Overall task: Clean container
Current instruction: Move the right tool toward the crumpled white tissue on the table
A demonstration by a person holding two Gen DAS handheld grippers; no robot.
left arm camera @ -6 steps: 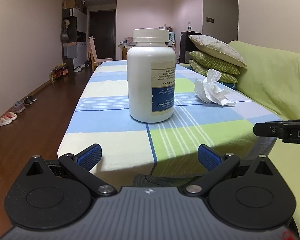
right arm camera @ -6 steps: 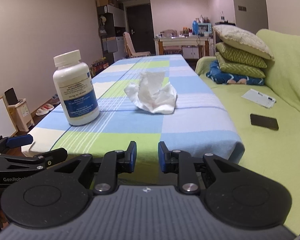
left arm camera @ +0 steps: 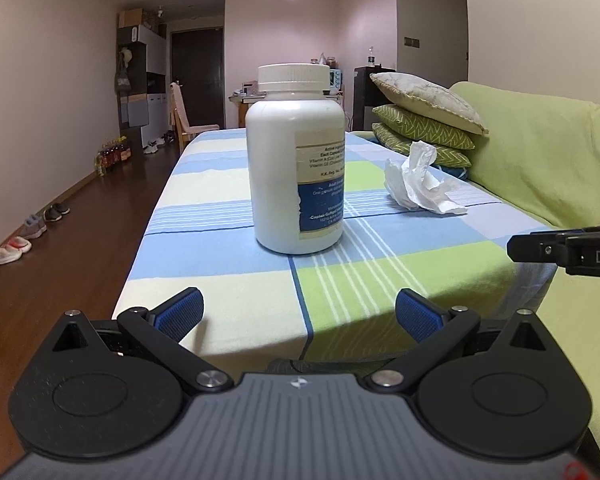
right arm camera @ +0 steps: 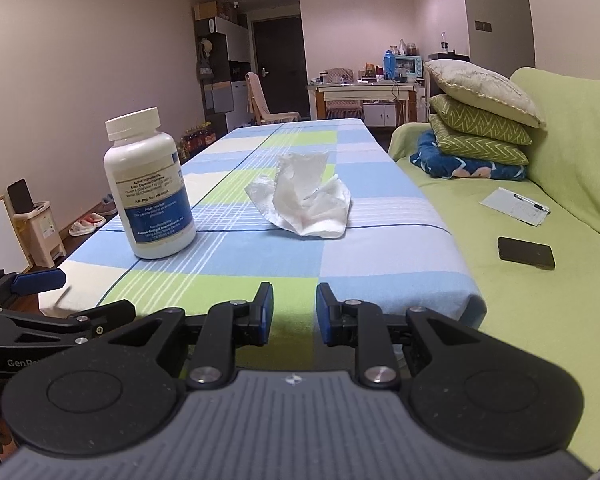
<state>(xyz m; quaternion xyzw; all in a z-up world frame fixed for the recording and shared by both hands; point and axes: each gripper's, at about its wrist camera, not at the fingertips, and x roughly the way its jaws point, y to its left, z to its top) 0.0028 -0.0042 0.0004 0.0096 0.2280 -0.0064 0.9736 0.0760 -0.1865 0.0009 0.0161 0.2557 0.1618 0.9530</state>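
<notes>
A white plastic bottle (left arm camera: 296, 168) with a white screw cap and a blue-and-cream label stands upright on the checked tablecloth (left arm camera: 228, 264), near the table's front end. To its right lies a crumpled white tissue (left arm camera: 416, 184). My left gripper (left arm camera: 299, 304) is wide open just before the table edge, in line with the bottle and well short of it. In the right wrist view the bottle (right arm camera: 150, 192) stands at the left and the tissue (right arm camera: 308, 200) straight ahead. My right gripper (right arm camera: 295, 296) has a narrow gap between its blue pads, with nothing in it.
A green-covered sofa (right arm camera: 520, 280) runs along the table's right side, with stacked cushions (right arm camera: 480, 120), a black phone (right arm camera: 526, 252) and a paper with a pen (right arm camera: 516, 200) on it. Wooden floor, shoes (left arm camera: 20, 240) and a small bin (right arm camera: 36, 228) lie to the left.
</notes>
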